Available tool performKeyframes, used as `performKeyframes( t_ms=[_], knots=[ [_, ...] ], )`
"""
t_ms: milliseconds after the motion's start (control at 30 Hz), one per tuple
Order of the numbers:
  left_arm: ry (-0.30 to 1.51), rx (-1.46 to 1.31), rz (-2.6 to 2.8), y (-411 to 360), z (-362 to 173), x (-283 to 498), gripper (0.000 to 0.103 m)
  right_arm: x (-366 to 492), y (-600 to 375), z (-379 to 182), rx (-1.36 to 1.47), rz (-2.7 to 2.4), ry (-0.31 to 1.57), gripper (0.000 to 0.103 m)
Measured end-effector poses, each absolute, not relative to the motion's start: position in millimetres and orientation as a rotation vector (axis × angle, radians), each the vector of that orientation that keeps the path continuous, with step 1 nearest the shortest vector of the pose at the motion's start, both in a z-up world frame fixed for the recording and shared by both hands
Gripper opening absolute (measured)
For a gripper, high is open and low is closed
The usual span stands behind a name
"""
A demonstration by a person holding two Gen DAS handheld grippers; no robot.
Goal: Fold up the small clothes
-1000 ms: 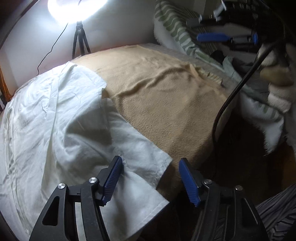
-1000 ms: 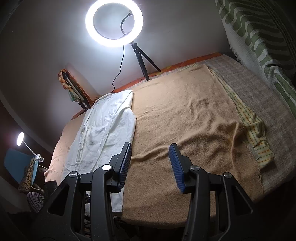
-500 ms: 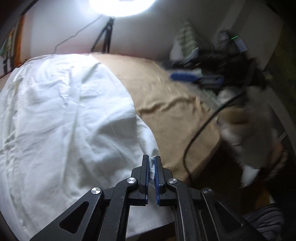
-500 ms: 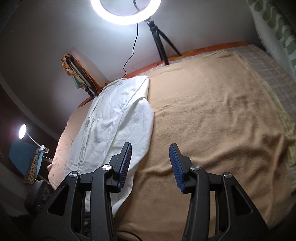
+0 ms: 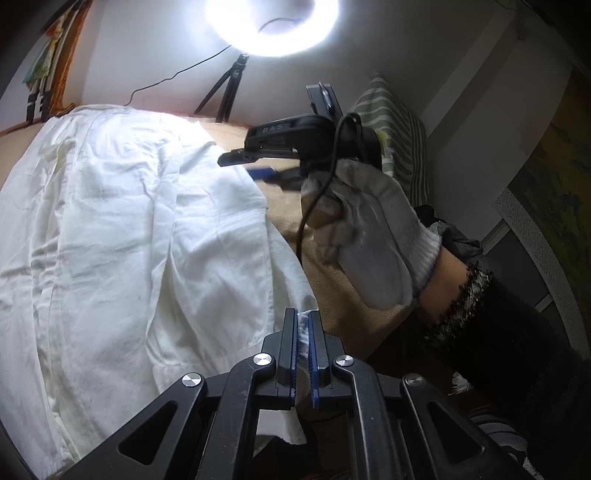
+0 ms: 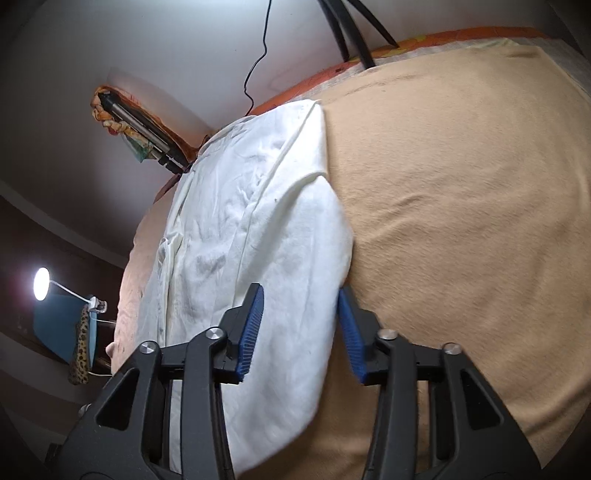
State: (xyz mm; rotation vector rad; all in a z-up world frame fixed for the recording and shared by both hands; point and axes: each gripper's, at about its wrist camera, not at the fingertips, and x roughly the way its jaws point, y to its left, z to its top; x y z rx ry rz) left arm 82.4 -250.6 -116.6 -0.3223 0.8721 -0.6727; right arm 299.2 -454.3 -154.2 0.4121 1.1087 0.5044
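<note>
A tan blanket (image 6: 461, 206) covers the bed, and the white shirt (image 5: 122, 229) lies flat along its left side, reaching from the near edge to the far one under the ring light (image 5: 273, 26). The left gripper (image 5: 303, 350) is clamped tight on the shirt's near right hem, a sliver of white cloth pinched between its blue pads. The right gripper (image 6: 301, 325), held in a gloved hand (image 5: 369, 236), straddles the shirt's right edge farther up; its jaws are closing, with cloth between them but not yet pressed. The main risk is that the right pads catch the blanket along with the shirt, dragging both. A thin bite could also slip out once lifted, leaving the fold crooked.
</note>
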Motion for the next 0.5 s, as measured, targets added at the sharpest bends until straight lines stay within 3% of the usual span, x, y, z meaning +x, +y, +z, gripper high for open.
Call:
performKeyframes(
  t_ms=[100,500],
  knots=[
    [0.871,-0.345,-0.673,-244,-117,79,0.002,303,-439,-145,0.337,0.454,1.102,0.006],
    [0.867,-0.482,-0.661,-196,-127,58,0.002,287,-344,-80,-0.024,0.467,0.996,0.004]
  ],
)
